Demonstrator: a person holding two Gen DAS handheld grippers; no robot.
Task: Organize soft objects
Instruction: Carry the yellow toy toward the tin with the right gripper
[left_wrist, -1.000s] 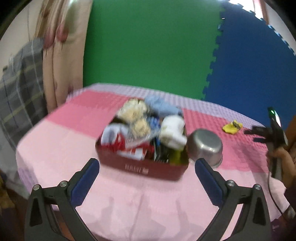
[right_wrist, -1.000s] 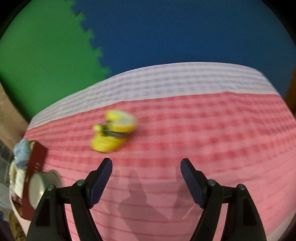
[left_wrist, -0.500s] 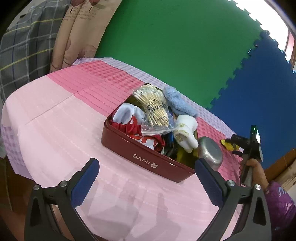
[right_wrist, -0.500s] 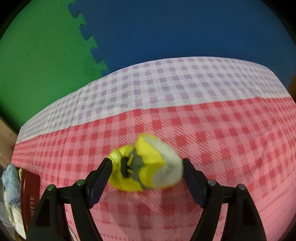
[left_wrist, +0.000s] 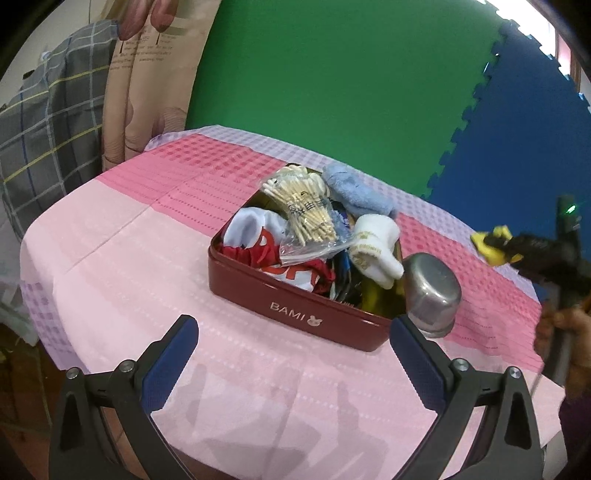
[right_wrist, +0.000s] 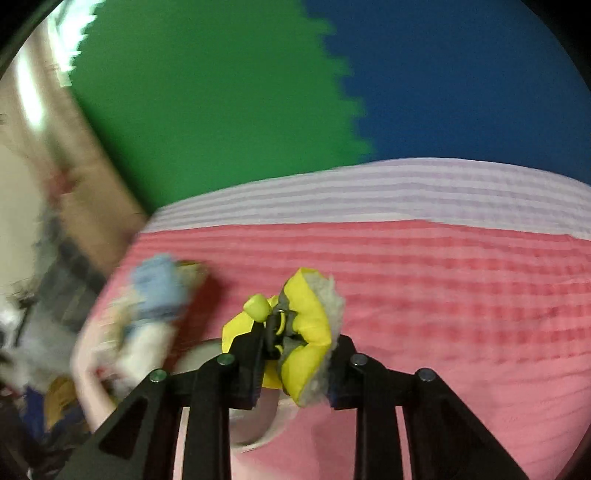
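A yellow mitten (right_wrist: 308, 332) with a grey fleece lining is pinched, crumpled, in the closing right claw (right_wrist: 295, 363) above the worktop (right_wrist: 461, 295), where it lay a second earlier. The left claw (left_wrist: 291, 363) is held apart before the red box (left_wrist: 295, 314).

The right gripper (right_wrist: 295, 365), jaws closing, has lifted the yellow toy (right_wrist: 306, 325) off the tablecloth (right_wrist: 461, 314).
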